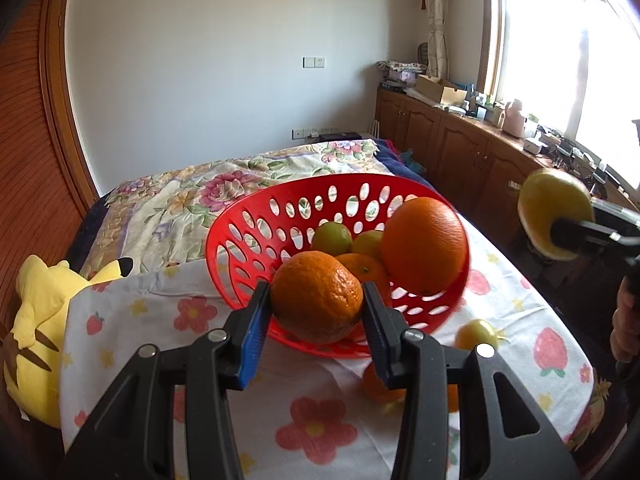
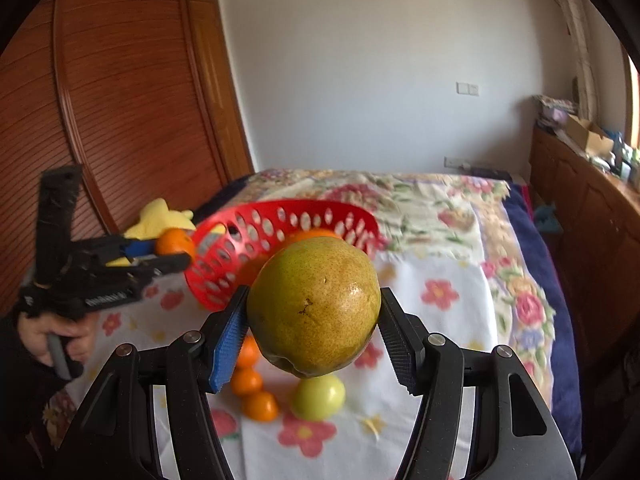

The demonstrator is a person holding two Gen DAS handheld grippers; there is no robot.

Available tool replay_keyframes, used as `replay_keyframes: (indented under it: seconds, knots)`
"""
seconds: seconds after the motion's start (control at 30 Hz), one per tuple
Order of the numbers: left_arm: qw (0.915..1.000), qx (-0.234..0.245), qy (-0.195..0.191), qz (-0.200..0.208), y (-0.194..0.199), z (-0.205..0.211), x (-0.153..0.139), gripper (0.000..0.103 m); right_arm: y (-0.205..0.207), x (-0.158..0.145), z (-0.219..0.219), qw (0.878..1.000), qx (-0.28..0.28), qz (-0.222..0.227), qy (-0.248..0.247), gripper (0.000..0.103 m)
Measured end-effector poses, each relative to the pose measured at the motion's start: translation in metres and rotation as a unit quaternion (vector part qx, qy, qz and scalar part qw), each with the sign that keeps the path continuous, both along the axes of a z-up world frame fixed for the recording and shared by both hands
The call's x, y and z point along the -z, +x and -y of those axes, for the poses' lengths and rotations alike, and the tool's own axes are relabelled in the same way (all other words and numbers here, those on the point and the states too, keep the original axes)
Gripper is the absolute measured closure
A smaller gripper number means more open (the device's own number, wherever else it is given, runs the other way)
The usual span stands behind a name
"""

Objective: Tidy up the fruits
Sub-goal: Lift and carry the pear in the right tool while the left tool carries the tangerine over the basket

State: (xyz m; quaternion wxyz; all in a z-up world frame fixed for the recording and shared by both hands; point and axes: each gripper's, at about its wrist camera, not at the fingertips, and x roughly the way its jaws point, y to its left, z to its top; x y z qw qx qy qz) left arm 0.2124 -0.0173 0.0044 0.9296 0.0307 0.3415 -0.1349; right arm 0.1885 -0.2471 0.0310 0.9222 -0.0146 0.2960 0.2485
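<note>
The left gripper (image 1: 316, 300) has its jaws pinching a mandarin (image 1: 316, 297) held in the air at the near rim of the red basket (image 1: 240, 240), and the fruit hides part of that rim and the basket floor behind it; the right gripper (image 2: 312, 320) has its jaws clamped on a large yellow-green pear (image 2: 314, 306), lifted above the flowered cloth (image 2: 432, 320) on the bed (image 2: 532, 280), short of the basket and covering part of its rim in the right wrist view. The basket sits tilted, its open side toward the cameras, with a big orange (image 1: 424, 244) against its right wall, two greenish fruits (image 1: 331, 238) behind, and a smaller orange one partly hidden between them. Loose on the cloth lie a pale yellow-green fruit (image 2: 319, 396) and three small oranges (image 2: 250, 382), partly hidden behind the blue pad and the pear; in the left wrist view they are blurred and cut off by the right finger. A yellow plush toy (image 1: 36, 320) lies at the cloth's left edge, partly under it. Bare cloth lies to the right of the basket, up to the bed's edge beside the wooden cabinets (image 1: 460, 148)
</note>
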Motion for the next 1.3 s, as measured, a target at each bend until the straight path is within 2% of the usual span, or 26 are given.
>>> replay_keyframes:
  seconds: [0.23, 0.57, 0.9, 1.3]
  knots:
    - [0.9998, -0.001, 0.007, -0.016, 0.028, -0.004, 0.012, 0.060, 0.033, -0.007, -0.032, 1.000, -0.026, 0.009, -0.011, 0.039]
    - [0.9996, 0.002, 0.004, -0.028, 0.042, -0.006, 0.021, 0.060, 0.072, -0.001, -0.073, 0.998, -0.060, -0.002, -0.031, 0.039]
    - [0.9995, -0.004, -0.007, -0.032, 0.046, -0.010, 0.022, 0.058, 0.081, 0.013, -0.091, 0.996, -0.069, -0.011, -0.050, 0.039]
    - [0.9998, -0.008, -0.013, -0.014, 0.036, -0.019, 0.011, 0.055, 0.089, 0.019, -0.097, 0.996, -0.067, -0.019, -0.057, 0.039]
